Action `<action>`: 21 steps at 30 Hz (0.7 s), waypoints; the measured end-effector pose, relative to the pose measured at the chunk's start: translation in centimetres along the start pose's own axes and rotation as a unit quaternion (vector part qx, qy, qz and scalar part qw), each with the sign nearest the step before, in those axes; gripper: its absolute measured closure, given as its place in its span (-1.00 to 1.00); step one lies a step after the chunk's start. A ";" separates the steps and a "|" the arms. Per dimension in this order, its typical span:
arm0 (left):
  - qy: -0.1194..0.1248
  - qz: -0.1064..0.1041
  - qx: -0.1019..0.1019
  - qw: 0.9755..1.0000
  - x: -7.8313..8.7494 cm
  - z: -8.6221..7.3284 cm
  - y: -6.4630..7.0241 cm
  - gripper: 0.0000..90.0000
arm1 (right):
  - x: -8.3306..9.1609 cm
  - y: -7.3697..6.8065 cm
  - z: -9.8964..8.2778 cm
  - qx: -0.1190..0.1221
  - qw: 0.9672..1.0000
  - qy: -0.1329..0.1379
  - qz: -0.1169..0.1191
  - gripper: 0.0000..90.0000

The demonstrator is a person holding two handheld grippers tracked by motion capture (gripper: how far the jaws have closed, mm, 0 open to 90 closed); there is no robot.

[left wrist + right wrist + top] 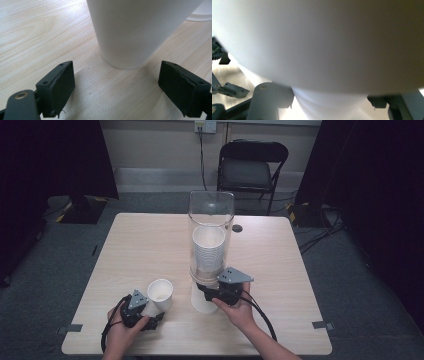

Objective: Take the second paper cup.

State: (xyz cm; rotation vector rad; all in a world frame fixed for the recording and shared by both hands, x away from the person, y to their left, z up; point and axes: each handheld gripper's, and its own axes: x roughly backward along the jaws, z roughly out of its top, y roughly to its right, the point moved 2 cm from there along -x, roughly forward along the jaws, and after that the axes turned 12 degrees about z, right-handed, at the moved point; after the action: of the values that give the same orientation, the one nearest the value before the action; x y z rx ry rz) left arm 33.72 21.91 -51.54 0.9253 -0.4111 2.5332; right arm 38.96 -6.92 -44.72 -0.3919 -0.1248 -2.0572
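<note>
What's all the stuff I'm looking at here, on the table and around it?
Table: one, pale wood, centre of the high view.
Cup dispenser tube: one, clear plastic, upright at mid-table, a stack of white cups inside.
Bottom cup: one, white, sticking out under the tube, gripped by the right claw.
Loose paper cup: one, white, upright on the table near the front left.
Folding chair: one, black, behind the table.
Wall socket: one, white, with a cable hanging from it.
Left claw: black, open, just short of the loose cup.
Right claw: black, shut on the bottom cup.
</note>
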 end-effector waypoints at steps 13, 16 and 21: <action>-0.001 -0.001 -0.003 1.000 0.0 0.0 0.0 -0.72 | 1.2 0.7 -3.7 0.002 0.996 -0.094 -0.006 -0.20; -0.001 -0.002 -0.003 1.000 0.0 0.0 0.0 -0.72 | 1.7 1.1 -4.3 -0.003 0.995 -0.100 0.001 -0.22; -0.001 -0.001 -0.003 1.000 0.0 0.0 0.0 -0.72 | 3.0 1.7 -4.7 -0.006 0.996 -0.094 -0.006 -0.24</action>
State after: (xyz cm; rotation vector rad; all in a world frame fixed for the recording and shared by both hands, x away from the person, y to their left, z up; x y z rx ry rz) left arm 33.78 21.90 -51.53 0.9255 -0.4179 2.5272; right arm 38.04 -11.43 -48.27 -0.5930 -0.2278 -2.0310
